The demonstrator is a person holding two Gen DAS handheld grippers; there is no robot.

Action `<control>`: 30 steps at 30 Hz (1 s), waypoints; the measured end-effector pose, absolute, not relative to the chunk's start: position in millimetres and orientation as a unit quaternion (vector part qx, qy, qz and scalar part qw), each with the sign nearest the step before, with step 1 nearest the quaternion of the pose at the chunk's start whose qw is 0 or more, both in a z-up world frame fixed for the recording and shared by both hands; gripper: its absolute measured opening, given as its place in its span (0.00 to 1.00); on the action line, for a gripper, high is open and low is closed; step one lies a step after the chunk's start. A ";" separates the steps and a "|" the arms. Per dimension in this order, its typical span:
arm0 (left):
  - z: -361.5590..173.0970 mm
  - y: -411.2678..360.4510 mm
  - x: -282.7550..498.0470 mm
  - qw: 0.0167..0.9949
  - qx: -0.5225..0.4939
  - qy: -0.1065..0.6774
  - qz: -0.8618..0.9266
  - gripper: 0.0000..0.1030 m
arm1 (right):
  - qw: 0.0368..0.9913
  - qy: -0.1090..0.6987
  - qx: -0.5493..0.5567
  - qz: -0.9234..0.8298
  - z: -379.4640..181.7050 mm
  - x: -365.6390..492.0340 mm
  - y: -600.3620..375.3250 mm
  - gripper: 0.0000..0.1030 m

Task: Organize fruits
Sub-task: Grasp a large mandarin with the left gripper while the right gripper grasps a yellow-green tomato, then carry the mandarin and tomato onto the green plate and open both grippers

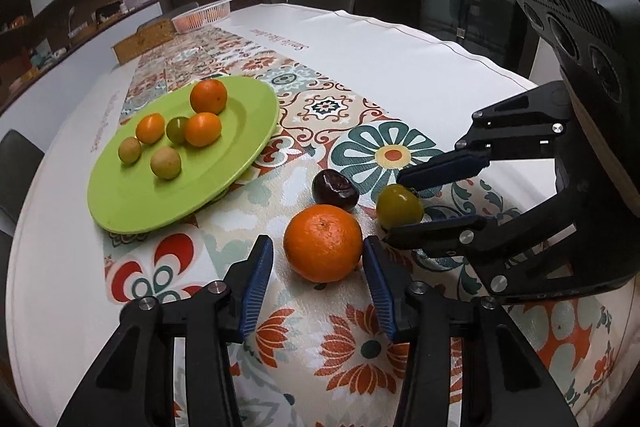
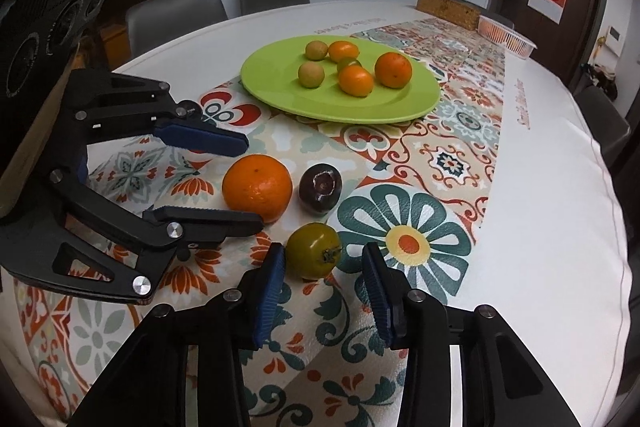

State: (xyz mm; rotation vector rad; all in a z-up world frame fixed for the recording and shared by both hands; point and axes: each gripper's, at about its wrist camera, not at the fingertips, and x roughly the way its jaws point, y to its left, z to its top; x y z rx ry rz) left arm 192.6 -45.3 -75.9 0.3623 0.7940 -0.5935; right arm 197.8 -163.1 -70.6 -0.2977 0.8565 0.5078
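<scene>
Six fruits on plate [image 1: 120, 195]; three fruits on tablecloth [image 1: 420, 75] beside it.

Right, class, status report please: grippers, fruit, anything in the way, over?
Left gripper open, straddling the orange. Right gripper open, straddling the green fruit. Dark fruit crowds both; all three off the green plate.

On the bench [image 1: 400, 39], covered with a patterned cloth [image 1: 332, 107], a large orange [image 1: 323, 243] sits between the fingers of the left tongs [image 1: 318, 259]; the right pad touches it, the left pad stands apart. Just beyond lies a dark plum [image 1: 335, 191]. The right tongs [image 1: 394, 205] reach in from the right edge, their fingers bracketing a green tomato [image 1: 399, 207]. Toward the left edge a green plate [image 1: 128, 203] carries six small fruits. At the far end stands a white basket [image 1: 202, 14].
</scene>
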 end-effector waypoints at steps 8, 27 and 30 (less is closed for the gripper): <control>-72.9 -43.4 194.3 0.868 0.143 0.391 -0.271 0.38 | 0.867 0.413 -0.128 0.247 -71.2 198.9 -162.4 0.29; -30.2 -30.2 173.1 0.904 0.092 0.359 -0.214 0.38 | 0.893 0.373 -0.084 0.235 -33.6 183.0 -170.2 0.29; -23.8 -28.2 169.6 0.908 0.082 0.353 -0.208 0.38 | 0.898 0.365 -0.077 0.232 -27.0 180.4 -172.4 0.29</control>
